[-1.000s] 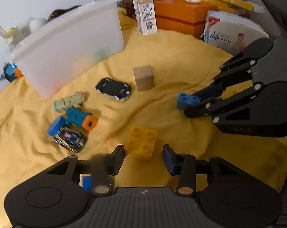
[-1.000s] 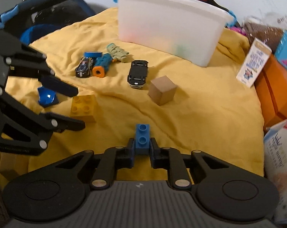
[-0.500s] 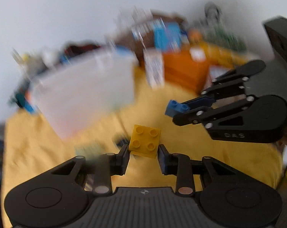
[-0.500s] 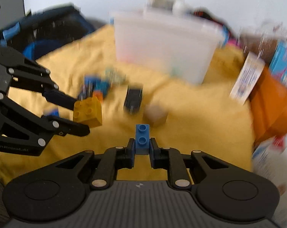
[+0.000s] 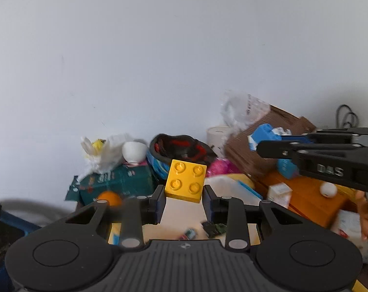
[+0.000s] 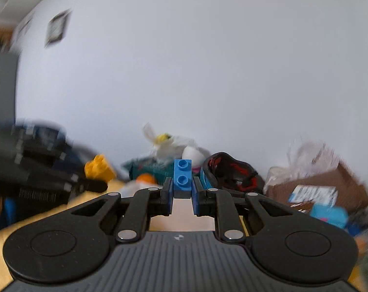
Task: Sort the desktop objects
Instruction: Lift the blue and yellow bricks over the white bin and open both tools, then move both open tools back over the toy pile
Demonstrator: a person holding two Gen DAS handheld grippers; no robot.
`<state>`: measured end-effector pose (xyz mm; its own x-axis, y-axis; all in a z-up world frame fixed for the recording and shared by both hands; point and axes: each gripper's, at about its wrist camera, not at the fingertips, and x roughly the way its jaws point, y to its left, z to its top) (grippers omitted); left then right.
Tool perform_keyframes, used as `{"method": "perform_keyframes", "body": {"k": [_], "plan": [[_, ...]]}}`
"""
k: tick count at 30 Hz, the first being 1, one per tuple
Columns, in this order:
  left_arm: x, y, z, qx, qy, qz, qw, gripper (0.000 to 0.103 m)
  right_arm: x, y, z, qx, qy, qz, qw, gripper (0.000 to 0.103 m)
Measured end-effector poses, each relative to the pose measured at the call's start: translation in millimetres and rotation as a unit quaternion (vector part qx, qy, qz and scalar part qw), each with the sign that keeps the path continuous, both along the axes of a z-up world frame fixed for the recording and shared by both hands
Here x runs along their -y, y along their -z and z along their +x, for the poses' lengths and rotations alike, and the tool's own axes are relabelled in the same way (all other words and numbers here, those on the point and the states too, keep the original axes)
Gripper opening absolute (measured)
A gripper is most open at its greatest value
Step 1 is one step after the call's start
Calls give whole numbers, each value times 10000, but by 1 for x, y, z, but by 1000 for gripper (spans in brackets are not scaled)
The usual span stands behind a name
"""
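Note:
My left gripper [image 5: 185, 198] is shut on a yellow four-stud brick [image 5: 185, 180], held up in the air with its studs facing the camera. My right gripper [image 6: 182, 196] is shut on a small blue two-stud brick [image 6: 182, 178], also raised. In the left wrist view the right gripper [image 5: 253, 143] reaches in from the right with the blue brick [image 5: 264, 133] at its tip. In the right wrist view the left gripper [image 6: 96, 182] shows blurred at the left with the yellow brick [image 6: 98, 169]. Below the left gripper lies the inside of the pale bin [image 5: 179, 216] with small toys [image 5: 214, 228].
Clutter lines the white wall: a green box [image 5: 115, 182], an orange ball [image 5: 109, 198], a white plastic bag [image 5: 103, 153], a red-black bowl-like thing [image 5: 181, 146], a brown carton [image 5: 264, 143], an orange box [image 5: 305, 199]. The yellow cloth [image 6: 37, 219] shows at lower left.
Both grippers have lifted and tilted up with their bricks. The left gripper closed on the yellow brick and raised it off the cloth. The views now face the wall and clutter.

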<state>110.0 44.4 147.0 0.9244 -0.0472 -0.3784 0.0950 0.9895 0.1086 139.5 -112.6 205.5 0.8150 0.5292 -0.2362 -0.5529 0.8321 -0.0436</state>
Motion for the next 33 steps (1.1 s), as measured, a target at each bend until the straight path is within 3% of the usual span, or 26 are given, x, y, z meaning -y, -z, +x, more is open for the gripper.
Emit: {"method": "perform_keyframes", "body": {"k": [3,7,10,13,15,16,19,22,25,29,33], "plan": [[-7,4,34,-233,-126,-67,9996,36,-15,-7,40,-282,200,315,9989,18],[-11,31,71,-660,-253,13,9975,36,-33,-4,84,-591,353,121,9976,17],[-14,58,94,-1092,-416,76,9931,37,-39,15,106,-961,477,-103,9942,18],[-21,73,101,-1370,-506,-94,9892,39,-48,40,124,-1341,497,-297,9893,20],[-25,73,92,-1358,-426,-253,9895,42,-52,58,129,-1449,546,-467,9868,32],[-27,71,85,-1299,-371,-287,9904,49,-53,64,129,-1502,581,-530,9855,35],[-26,63,65,-1126,-243,-342,9928,56,-45,65,115,-1517,488,-427,9863,36],[-24,57,40,-1075,-47,-433,9933,58,-33,59,94,-1348,319,-404,9895,47],[-22,57,12,-1052,60,-555,9929,62,-26,55,84,-1376,77,-459,9894,51],[-21,74,-26,-1214,124,-788,9894,63,-7,63,63,-1602,-30,-460,9860,55],[-20,110,-65,-1653,52,-1008,9811,63,2,88,36,-1905,-152,-714,9790,55]]}}
